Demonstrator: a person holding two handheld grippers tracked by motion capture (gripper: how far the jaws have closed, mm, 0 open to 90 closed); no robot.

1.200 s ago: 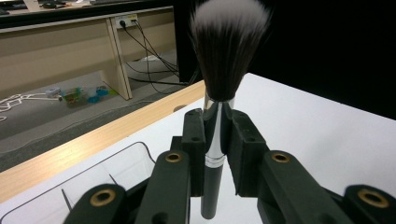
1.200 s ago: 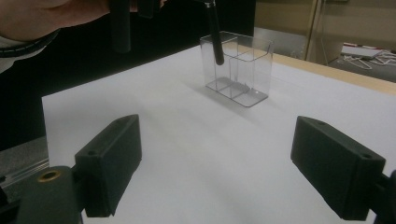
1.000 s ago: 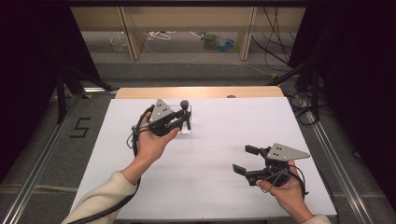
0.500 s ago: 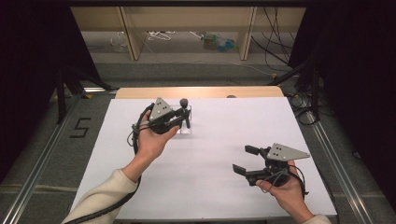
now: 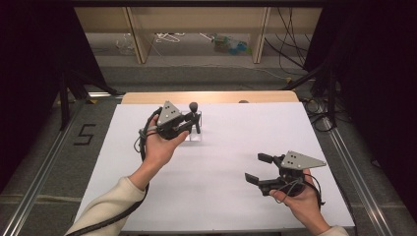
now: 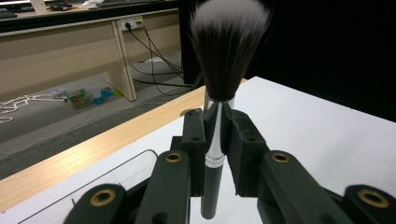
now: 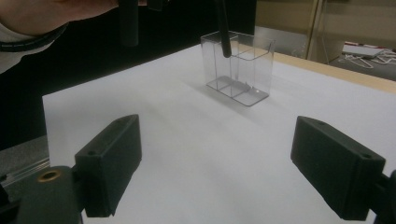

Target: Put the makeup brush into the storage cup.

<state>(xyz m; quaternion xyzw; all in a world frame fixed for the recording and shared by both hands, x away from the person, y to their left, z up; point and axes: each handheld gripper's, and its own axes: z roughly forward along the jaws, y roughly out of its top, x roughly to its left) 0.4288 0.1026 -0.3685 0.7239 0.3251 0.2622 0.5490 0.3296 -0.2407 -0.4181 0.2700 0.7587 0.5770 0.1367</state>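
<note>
Left gripper [image 5: 193, 122] sat at eleven o'clock on the table, jaws clamped, forearm stretched forward. Right gripper [image 5: 258, 168] rested at four o'clock, jaws spread wide.

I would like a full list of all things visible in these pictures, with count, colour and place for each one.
makeup brush: one, black handle, silver collar, dark bristles with pale tips; upright, bristles up, clamped in the left hand-held gripper, handle end over the organiser.
clear organiser: one, transparent, with compartments; on the table's far left part.
table: one, white top with a wooden far edge.
shelf unit: one, light wood; on the floor behind the table, cables and small colourful items beneath.
number 5 mark: one, black; on the floor left of the table.
left hand-held gripper: one, black with a grey plate; shut on the brush.
right hand-held gripper: one, black with a grey plate; open, near right of the table.
</note>
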